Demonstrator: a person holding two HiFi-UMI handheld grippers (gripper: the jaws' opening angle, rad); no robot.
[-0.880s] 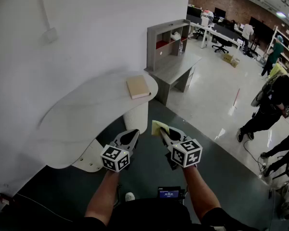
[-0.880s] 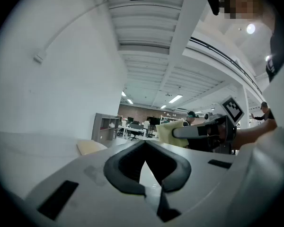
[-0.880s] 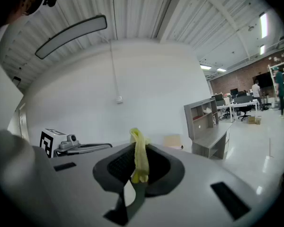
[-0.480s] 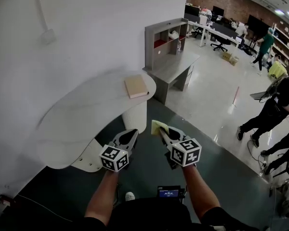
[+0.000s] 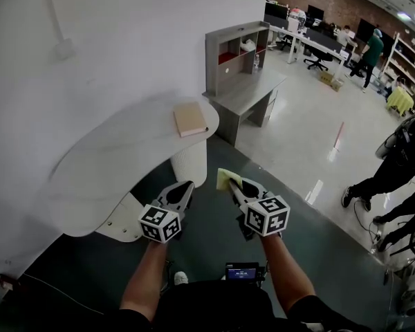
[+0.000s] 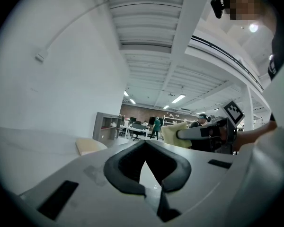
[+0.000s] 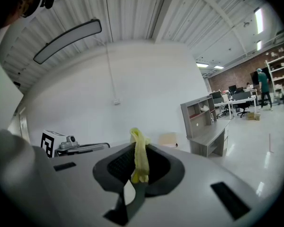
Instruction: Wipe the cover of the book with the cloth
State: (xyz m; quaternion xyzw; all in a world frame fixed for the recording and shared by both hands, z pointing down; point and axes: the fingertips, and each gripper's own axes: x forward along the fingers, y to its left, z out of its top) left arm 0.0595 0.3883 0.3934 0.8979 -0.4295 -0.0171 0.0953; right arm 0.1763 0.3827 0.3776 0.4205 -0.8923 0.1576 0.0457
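Cloth (image 5: 227, 180) is soft, thin and v. light, I'd say. It's a limp yellow fold that will flop and bunch, so it wants a firm pinch near its middle with enough left free past the tips to wipe with. Right claw (image 5: 230, 185) has exactly that: jaws pressed onto the cloth, a flap standing up beyond the tips in the right gripper view (image 7: 139, 155).

Left claw (image 5: 182, 186) is pressed together w/ nothing in it; only bare floor shows past its tips (image 6: 144, 144).

Book (image 5: 191, 118) looks stiff, flat, tan cover, prob. not heavy. On that smooth white worktop (image 5: 111, 161) I'd expect it to skid under a wipe, so the left claw should pin a corner or edge while the cloth sweeps the cover.

Position: book lies flat at the worktop's far right end, close to the rounded end edge, nothing else on the surface. Both claws hang off the worktop, over the dark floor beside its near edge, side by side. Book is ahead of both claws and a bit left, well apart from them, no contact.
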